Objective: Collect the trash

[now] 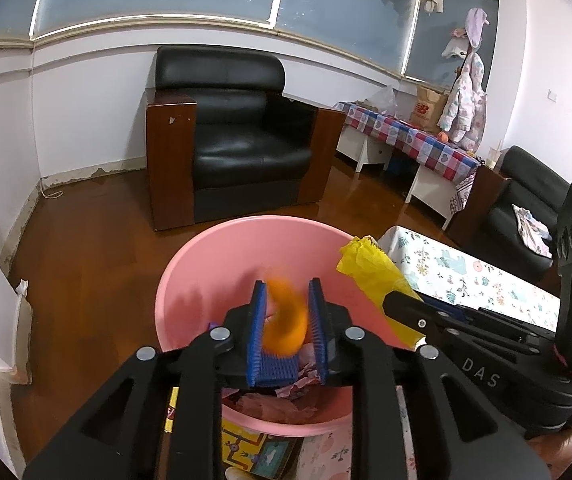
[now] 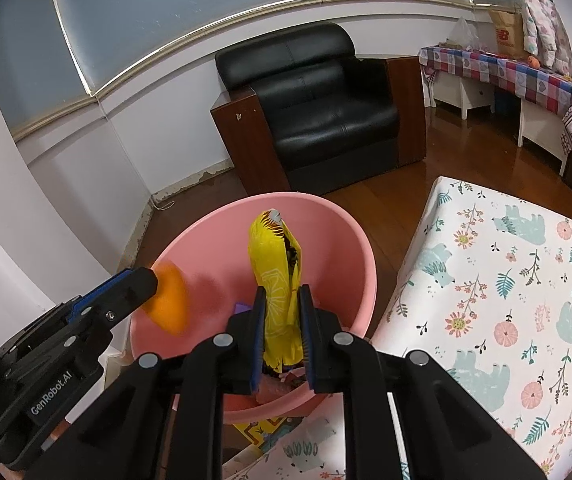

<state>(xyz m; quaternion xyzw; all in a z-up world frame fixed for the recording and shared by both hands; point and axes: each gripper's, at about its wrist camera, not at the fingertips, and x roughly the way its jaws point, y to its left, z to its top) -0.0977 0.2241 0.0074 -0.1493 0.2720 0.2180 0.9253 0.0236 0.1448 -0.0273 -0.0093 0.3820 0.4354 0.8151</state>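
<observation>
Left wrist view: we see the left tool [image 1: 286, 312] over the pink basin [image 1: 206, 248], jaws parted, blurred orange peel [image 1: 288, 320] loose between them.
Right tool [image 2: 282, 320]: narrow, clamped on the yellow wrapper [image 2: 276, 276] above the basin.
Risk — peel: may snag on the ridged pads.
Risk — wrapper: light, may drift past the rim onto the floor [image 2: 390, 208] if released high.
</observation>
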